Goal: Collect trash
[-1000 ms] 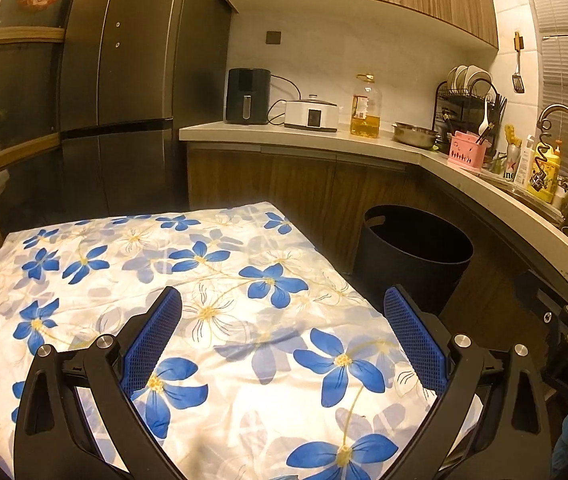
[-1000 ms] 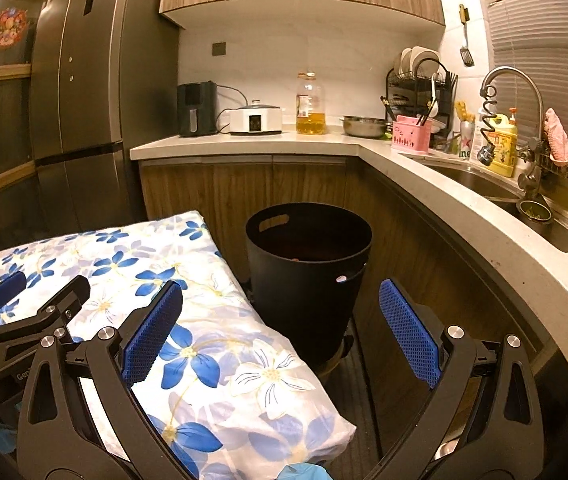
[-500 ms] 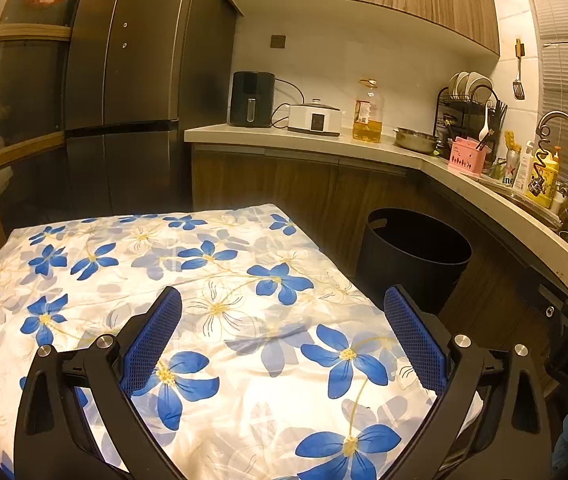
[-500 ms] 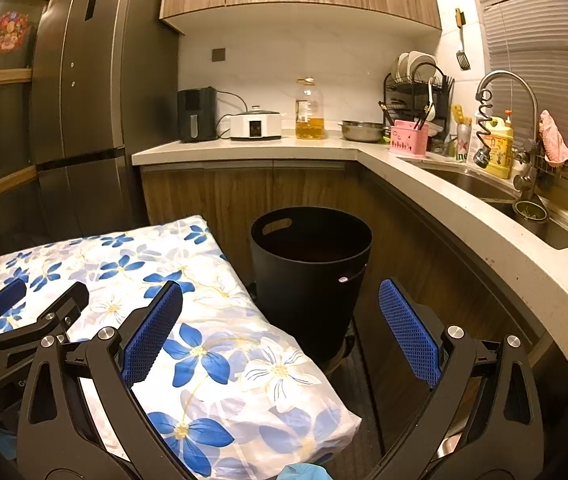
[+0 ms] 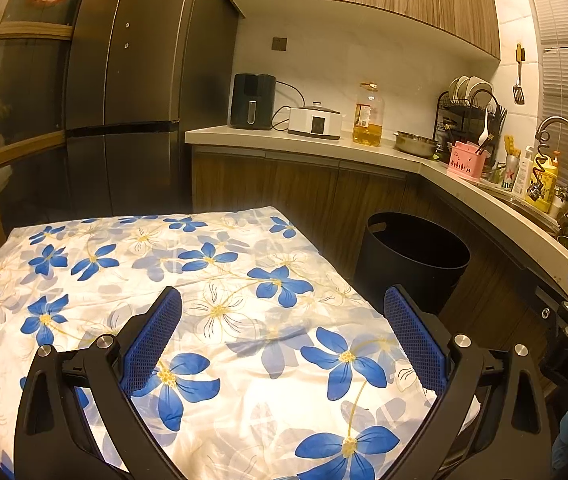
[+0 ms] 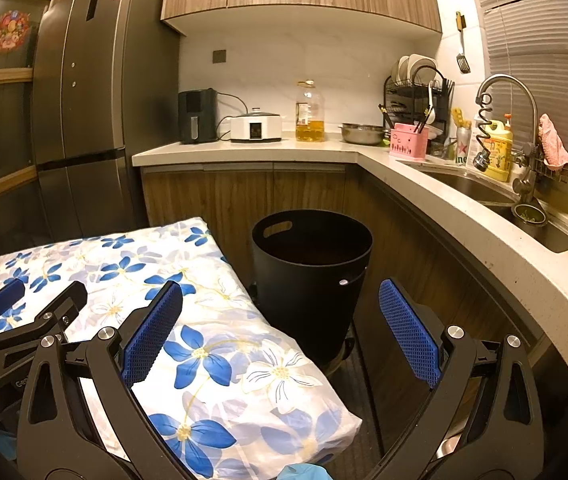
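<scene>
A black round trash bin (image 6: 311, 276) stands on the floor by the wooden cabinets; it also shows in the left wrist view (image 5: 414, 258). No loose trash shows in either view. My left gripper (image 5: 282, 334) is open and empty above a table covered with a white cloth with blue flowers (image 5: 132, 280). My right gripper (image 6: 280, 328) is open and empty, held over the table's right edge (image 6: 268, 368), in front of the bin. The left gripper also shows at the left of the right wrist view (image 6: 34, 308).
A dark fridge (image 6: 96, 120) stands at the back left. The L-shaped counter (image 6: 424, 184) carries an air fryer (image 6: 197, 116), a white cooker (image 6: 256, 125), an oil bottle (image 6: 309, 112), a steel bowl (image 6: 362, 133), a pink caddy (image 6: 408, 142), a dish rack and a sink (image 6: 484, 196).
Both grippers have tilted or risen slightly, so the table and bin sit lower in view. Both stay open and empty.
</scene>
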`<action>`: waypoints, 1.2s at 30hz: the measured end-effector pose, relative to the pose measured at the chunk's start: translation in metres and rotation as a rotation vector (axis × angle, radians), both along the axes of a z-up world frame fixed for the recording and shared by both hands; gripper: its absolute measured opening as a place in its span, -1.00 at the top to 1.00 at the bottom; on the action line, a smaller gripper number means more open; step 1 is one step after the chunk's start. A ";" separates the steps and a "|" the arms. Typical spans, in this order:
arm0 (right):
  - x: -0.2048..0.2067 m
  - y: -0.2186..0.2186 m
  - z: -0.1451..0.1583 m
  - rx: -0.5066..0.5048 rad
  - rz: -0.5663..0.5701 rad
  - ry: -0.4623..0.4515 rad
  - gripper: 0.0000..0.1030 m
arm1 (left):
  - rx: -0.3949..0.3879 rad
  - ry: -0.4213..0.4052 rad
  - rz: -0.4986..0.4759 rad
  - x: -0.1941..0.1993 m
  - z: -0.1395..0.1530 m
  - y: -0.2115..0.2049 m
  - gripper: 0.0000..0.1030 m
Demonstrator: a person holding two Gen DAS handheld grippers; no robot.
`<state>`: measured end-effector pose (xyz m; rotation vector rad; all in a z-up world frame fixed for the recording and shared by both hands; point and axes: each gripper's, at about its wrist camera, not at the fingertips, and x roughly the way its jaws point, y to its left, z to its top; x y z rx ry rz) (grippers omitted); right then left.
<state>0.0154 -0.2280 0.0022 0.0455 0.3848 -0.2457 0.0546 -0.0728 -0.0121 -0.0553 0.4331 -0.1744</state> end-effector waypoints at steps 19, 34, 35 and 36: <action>0.003 0.000 0.000 0.001 -0.003 0.002 -0.89 | -0.002 0.000 0.000 0.000 0.001 -0.001 -0.88; 0.003 0.001 -0.001 0.001 -0.005 0.000 -0.89 | -0.001 0.001 -0.001 -0.001 0.002 -0.003 -0.88; 0.003 0.001 -0.001 0.000 -0.005 0.000 -0.89 | -0.001 0.001 -0.002 -0.001 0.002 -0.003 -0.88; 0.003 0.000 -0.001 0.000 -0.005 0.000 -0.89 | -0.002 0.002 -0.003 -0.001 0.002 -0.003 -0.88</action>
